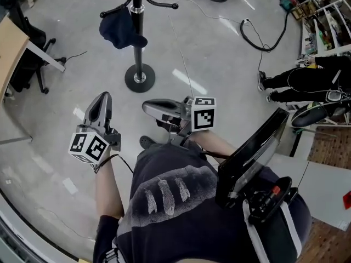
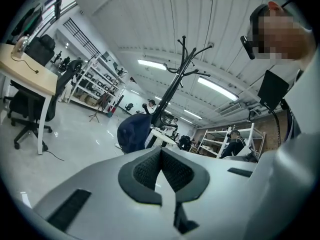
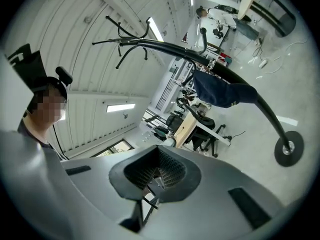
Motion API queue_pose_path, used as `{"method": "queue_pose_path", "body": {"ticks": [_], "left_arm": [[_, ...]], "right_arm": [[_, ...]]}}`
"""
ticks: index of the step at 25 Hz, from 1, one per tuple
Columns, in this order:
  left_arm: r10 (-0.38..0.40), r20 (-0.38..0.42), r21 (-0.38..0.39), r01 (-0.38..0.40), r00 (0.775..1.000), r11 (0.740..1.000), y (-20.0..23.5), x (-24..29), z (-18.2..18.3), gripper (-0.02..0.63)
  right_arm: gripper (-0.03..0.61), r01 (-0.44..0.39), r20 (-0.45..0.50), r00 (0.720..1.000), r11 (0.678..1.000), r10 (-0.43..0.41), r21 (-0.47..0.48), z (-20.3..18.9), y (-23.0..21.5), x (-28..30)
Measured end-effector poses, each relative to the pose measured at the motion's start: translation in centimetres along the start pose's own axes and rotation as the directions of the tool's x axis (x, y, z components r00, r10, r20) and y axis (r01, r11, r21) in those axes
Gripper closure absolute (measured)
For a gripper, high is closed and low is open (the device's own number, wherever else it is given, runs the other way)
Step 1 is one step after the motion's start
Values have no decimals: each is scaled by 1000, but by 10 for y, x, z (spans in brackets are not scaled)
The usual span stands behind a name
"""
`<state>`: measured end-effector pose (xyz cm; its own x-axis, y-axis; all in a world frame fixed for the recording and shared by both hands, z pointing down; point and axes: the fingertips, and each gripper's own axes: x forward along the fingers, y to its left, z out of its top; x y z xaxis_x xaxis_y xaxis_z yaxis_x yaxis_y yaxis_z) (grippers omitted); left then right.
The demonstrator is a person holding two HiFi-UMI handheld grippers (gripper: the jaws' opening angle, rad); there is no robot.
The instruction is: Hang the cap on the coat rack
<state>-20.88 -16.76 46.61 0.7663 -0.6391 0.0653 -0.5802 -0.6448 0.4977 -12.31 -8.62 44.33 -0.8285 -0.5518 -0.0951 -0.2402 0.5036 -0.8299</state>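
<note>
The cap [image 1: 122, 30] hangs on the rack [image 1: 137, 48], well ahead of my jaws. My left gripper [image 1: 101, 104] and right gripper [image 1: 149, 108] are both closed on nothing. Below is grey floor [image 1: 208, 53], with a desk [image 1: 11, 48] at left and shelves [image 1: 329, 26] at right.

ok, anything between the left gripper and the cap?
Nothing. The head view shows only bare floor between the left gripper, which is shut and empty, and the cap hanging on the coat rack.
</note>
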Motion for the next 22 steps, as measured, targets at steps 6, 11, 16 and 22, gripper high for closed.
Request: {"method": "queue_pose_path", "body": {"ticks": [6,11,16,22], "left_arm": [[-36,4,26,36,999,999,-40,12,3,607],[-23,32,-18,23,999,1000,-71,19,2,607],[-36,-3,12,36,999,999,-111,36,-13,606],[-31,-16,45,32,999,998,-157,67,-23,606]], "right_arm": [[575,-36,31,999,999,37,-32,12,13,-21],[575,-68,57,996,996,71,-53,31,21,-50],[574,-104,91,990,995,103,-2,43,24,-82],[575,-150,72,986,989,150,0,65,23,-121]]}}
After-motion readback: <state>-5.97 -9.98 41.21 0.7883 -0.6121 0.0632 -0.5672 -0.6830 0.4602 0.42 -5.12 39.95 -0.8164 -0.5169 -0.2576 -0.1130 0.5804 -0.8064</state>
